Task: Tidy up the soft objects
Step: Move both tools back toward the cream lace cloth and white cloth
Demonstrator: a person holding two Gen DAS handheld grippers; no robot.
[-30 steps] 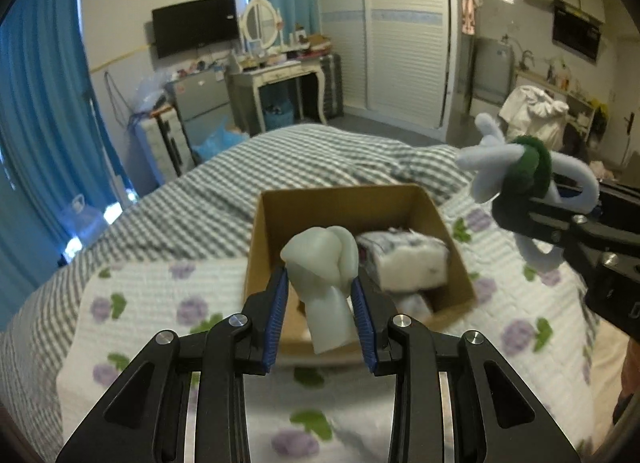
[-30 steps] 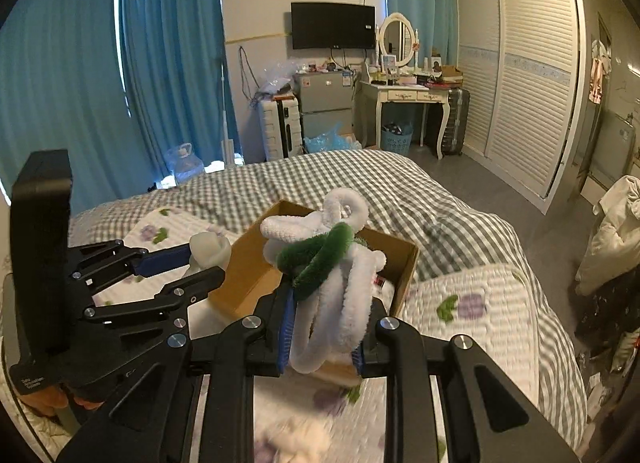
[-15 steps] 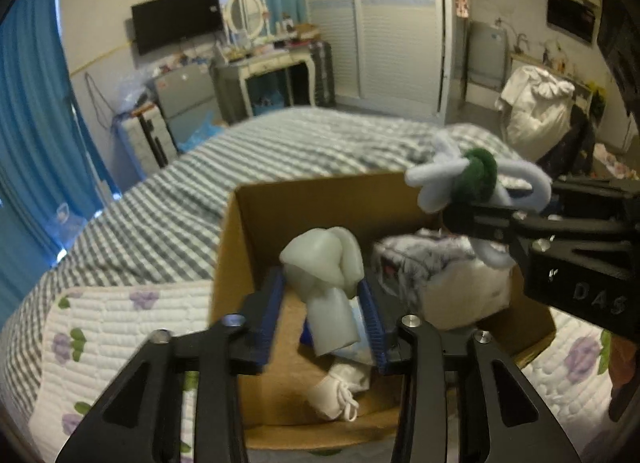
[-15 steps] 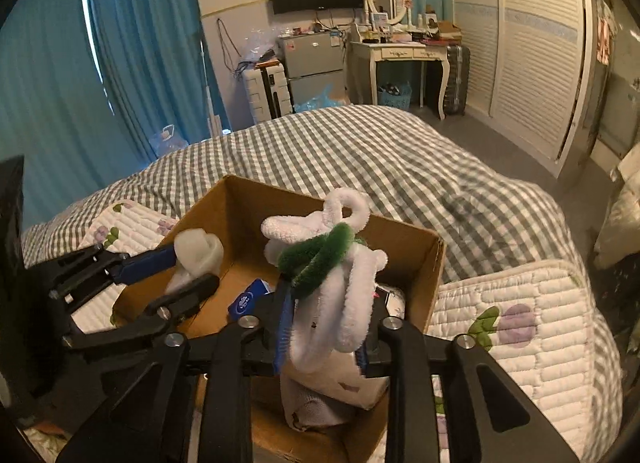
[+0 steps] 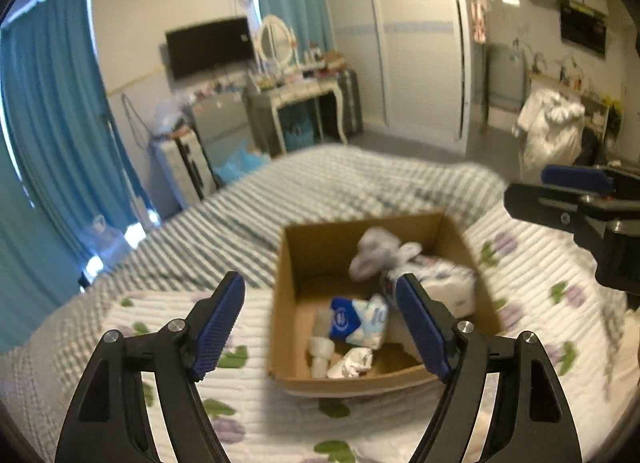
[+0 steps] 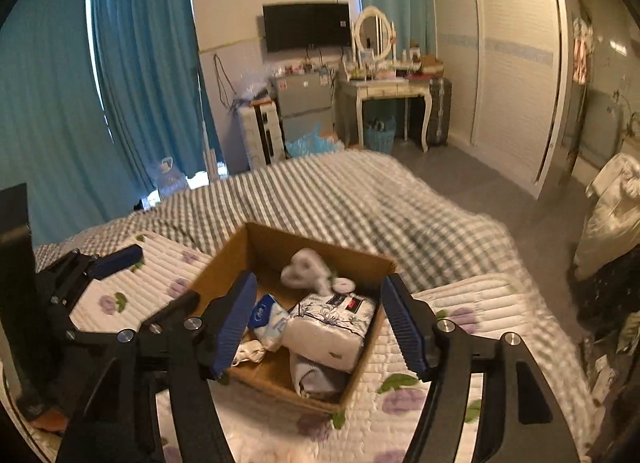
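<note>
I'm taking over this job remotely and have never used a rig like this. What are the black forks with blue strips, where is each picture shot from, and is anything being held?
There is no robot arm here: a person holds a two-finger gripper in each hand, and each carries a fisheye camera looking forward along its fingers. One picture is from the left gripper, the other from the right gripper. The blue strips are the finger pads. Both grippers stand wide open and hold nothing.

Below them a cardboard box sits on a floral quilt laid over a bed. Inside the box lie a white fuzzy toy, a white floral-printed packet, a blue and white tissue pack and some pale pieces near the front, too blurred to name. In each view the other gripper shows at the edge.
</note>
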